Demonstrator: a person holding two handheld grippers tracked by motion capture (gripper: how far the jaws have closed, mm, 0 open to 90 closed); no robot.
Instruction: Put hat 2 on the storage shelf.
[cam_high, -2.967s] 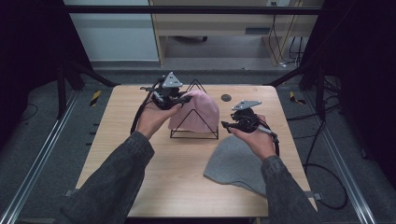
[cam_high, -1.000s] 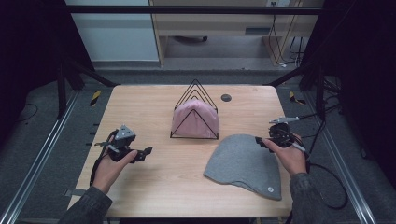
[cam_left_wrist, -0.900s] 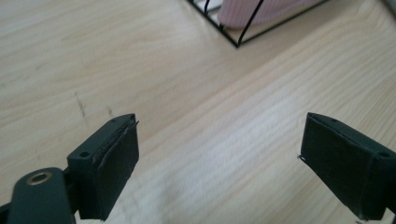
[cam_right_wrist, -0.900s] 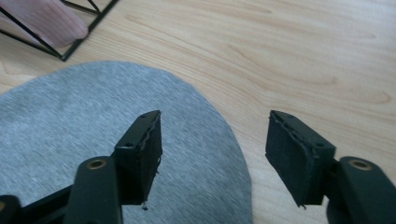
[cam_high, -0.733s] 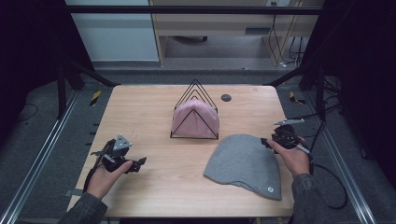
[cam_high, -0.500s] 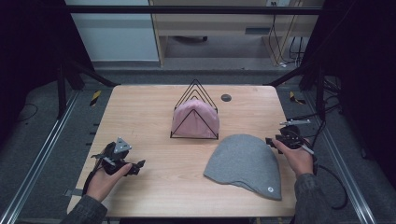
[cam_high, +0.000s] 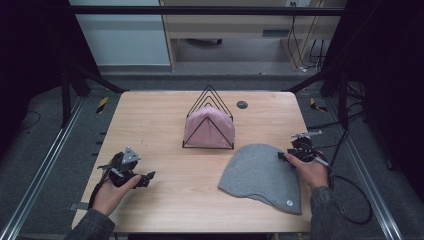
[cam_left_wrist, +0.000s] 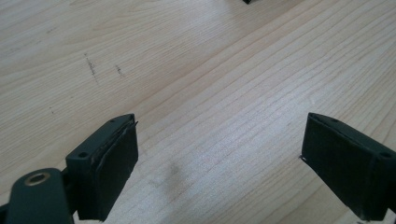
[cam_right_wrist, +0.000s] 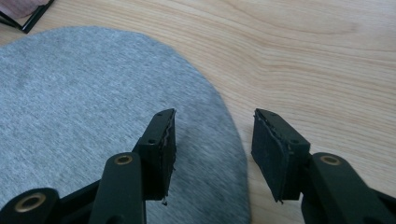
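Note:
A grey beanie (cam_high: 261, 173) lies flat on the table's front right. A pink beanie (cam_high: 209, 127) rests inside a black wire rack (cam_high: 208, 120) at the table's middle. My right gripper (cam_high: 282, 155) sits at the grey beanie's right edge, low over the wood. In the right gripper view it (cam_right_wrist: 212, 154) stands open, its jaws straddling the grey beanie's (cam_right_wrist: 84, 98) rim. My left gripper (cam_high: 148, 177) rests near the front left, pointing right. It (cam_left_wrist: 219, 163) stands wide open over bare wood with nothing between its jaws.
A small dark round cap (cam_high: 242, 104) lies on the wooden table (cam_high: 150, 120) behind the rack. Cables trail off the right edge. A metal frame rail (cam_high: 45, 160) runs along the left side of the table.
Both hands have drawn back from the rack toward the table's front. The left gripper moved to the front left; the right gripper settled at the grey beanie's right edge.

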